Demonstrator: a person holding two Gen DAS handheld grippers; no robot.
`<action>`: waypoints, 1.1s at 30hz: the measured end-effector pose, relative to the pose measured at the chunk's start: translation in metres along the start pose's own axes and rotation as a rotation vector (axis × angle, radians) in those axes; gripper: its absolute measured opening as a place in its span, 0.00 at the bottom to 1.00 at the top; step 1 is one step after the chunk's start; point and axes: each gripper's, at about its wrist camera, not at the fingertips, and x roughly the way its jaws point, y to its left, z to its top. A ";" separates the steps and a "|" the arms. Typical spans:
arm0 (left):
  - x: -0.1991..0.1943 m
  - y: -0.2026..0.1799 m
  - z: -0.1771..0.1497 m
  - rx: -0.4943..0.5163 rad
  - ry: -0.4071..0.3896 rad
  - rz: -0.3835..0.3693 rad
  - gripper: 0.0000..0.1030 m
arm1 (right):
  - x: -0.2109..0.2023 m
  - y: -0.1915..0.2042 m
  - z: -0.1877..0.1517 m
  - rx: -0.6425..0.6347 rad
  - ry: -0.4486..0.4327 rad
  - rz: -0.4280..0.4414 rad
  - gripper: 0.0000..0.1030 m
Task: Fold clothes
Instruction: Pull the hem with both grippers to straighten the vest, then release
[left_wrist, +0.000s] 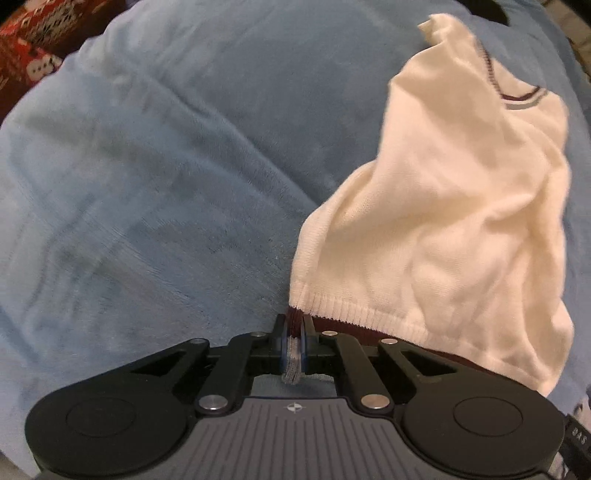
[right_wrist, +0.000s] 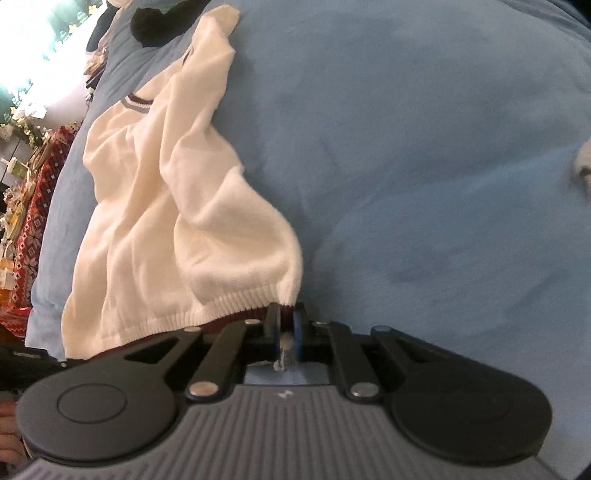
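- Left wrist view: a soft blue fleece blanket (left_wrist: 155, 177) fills the surface, red patterned fabric (left_wrist: 33, 48) at its far corner. My left fingers (left_wrist: 293, 341) pinch the maroon hem corner of one cream knitted sweater (left_wrist: 443, 206), which trails away rightward.
- Right wrist view: same blanket; cluttered red patterned cloth (right_wrist: 33, 221) at left. My right fingers (right_wrist: 286, 332) clamp the sweater's other hem corner; it spreads leftward.
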 end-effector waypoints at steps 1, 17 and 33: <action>-0.007 0.002 -0.003 0.010 -0.002 -0.005 0.06 | -0.005 -0.003 0.001 -0.006 0.005 -0.006 0.06; -0.043 0.059 -0.022 0.140 0.143 0.022 0.06 | -0.065 -0.022 -0.054 -0.095 0.142 -0.113 0.05; -0.024 0.106 -0.069 0.170 0.252 0.107 0.06 | -0.054 -0.050 -0.098 -0.064 0.311 -0.195 0.05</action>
